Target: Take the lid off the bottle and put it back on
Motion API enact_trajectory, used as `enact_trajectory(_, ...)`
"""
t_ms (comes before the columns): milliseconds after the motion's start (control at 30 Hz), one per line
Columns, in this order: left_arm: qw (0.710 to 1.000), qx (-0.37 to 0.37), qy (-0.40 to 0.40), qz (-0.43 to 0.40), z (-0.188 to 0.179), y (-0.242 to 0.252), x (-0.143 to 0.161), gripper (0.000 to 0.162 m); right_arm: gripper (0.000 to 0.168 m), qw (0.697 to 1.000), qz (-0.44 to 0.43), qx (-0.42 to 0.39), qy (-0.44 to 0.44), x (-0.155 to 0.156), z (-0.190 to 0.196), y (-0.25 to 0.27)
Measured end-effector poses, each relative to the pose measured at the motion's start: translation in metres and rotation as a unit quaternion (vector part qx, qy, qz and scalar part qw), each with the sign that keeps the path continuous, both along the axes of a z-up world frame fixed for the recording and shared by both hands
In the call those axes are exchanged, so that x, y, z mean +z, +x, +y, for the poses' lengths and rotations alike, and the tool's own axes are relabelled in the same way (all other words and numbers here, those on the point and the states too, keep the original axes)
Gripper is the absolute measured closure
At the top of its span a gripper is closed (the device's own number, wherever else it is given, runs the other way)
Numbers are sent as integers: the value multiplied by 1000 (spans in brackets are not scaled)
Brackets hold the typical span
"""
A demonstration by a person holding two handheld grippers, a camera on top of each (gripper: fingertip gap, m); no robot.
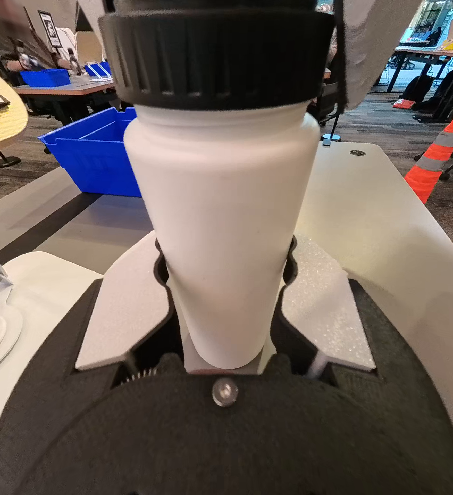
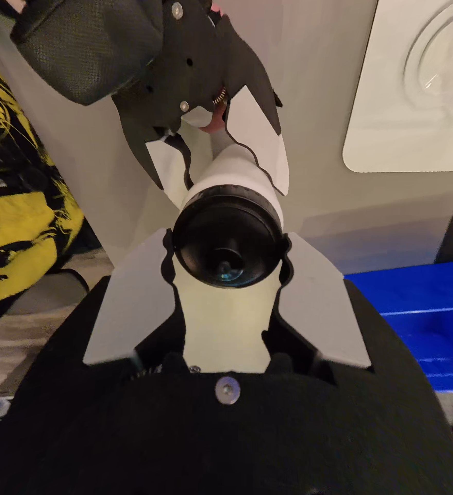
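bottle (image 1: 220,214): white, upright, lifted over the table (image 1: 367,214), clamped low on its body by the left gripper (image 1: 225,267)
lid (image 2: 226,241): black, sat on the bottle neck
right gripper (image 2: 226,250): fingers pinched the lid's rim from above
bin (image 1: 94,160): blue, behind the bottle at the table's far edge

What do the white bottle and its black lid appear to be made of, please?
Bottle: probably powder-coated metal or plastic; its matte white surface shows no glare. Lid: most likely moulded plastic, black, ribbed around the side, with a slightly glossy top in the right wrist view.
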State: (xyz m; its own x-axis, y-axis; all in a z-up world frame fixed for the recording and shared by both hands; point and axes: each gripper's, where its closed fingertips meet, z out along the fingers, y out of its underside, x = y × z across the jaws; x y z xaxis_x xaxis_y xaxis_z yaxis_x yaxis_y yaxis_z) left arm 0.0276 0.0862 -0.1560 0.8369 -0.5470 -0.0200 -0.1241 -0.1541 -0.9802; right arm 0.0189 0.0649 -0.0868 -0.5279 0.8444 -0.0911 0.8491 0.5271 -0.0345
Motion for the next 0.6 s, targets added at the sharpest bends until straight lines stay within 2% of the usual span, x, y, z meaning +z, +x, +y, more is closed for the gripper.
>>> enact_trajectory(167, 1000, 0, 1, 3, 0, 0, 0, 77, 91, 998, -10, 53, 25, 0, 1, 2)
enact_trajectory(267, 1000, 0, 0, 3, 0, 0, 0, 77, 91, 989, -42, 126, 57, 1, 4, 3)
enact_trajectory(367, 1000, 1, -1, 2, 0, 0, 0, 77, 92, 966, -86, 217, 111, 2, 8, 4)
enact_trajectory(500, 1000, 4, -2, -2, 0, -4, 0, 77, 92, 912, -129, 328, 211, 6, 15, -2)
enact_trajectory(600, 1000, 4, -3, -15, 0, -8, 1, 77, 92, 849, -117, 413, 309, 10, 19, -11)
